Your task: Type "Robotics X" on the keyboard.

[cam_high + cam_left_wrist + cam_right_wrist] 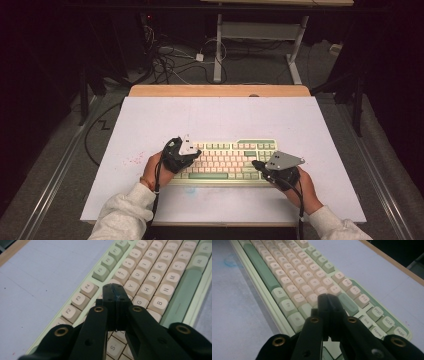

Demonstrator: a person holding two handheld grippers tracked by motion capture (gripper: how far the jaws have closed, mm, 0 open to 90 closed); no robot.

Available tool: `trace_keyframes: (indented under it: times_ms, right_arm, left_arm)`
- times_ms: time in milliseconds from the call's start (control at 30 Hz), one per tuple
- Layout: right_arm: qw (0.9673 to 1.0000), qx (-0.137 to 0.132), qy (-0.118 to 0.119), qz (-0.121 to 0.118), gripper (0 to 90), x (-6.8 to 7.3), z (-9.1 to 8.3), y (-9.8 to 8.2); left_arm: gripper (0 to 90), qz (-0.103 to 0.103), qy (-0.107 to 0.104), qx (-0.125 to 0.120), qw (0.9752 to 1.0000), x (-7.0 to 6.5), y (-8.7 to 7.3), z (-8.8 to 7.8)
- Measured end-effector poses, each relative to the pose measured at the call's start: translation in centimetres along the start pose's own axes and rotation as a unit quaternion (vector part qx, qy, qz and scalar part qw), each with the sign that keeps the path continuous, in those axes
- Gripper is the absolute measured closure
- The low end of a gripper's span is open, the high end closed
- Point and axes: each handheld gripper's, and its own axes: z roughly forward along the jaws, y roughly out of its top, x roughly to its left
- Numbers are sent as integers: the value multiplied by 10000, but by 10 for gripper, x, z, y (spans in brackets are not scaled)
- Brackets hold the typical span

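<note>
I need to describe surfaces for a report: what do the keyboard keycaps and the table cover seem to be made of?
The keycaps look like matte moulded plastic: rounded edges, printed letters, a soft even sheen. The table cover seems to be a pale matte sheet, perhaps paper or laminate; it shows small stains, and a wooden edge shows behind.
</note>
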Motion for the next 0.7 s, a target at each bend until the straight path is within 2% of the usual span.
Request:
trace_keyframes:
  times_ms: [233,333,700]
  right_arm:
    - [10000,-19,-24,-7,900,-1,-3,0]
    - [10000,-23,-26,10,900,-2,-5,-1]
    - [10000,-75,-17,27,900,-4,-9,0]
  left_arm:
    - [875,11,34,-117,9999,0,-1,-6]
    - [875,21,32,-246,9997,0,-3,-10]
    - [874,95,114,-411,9990,-2,-9,-21]
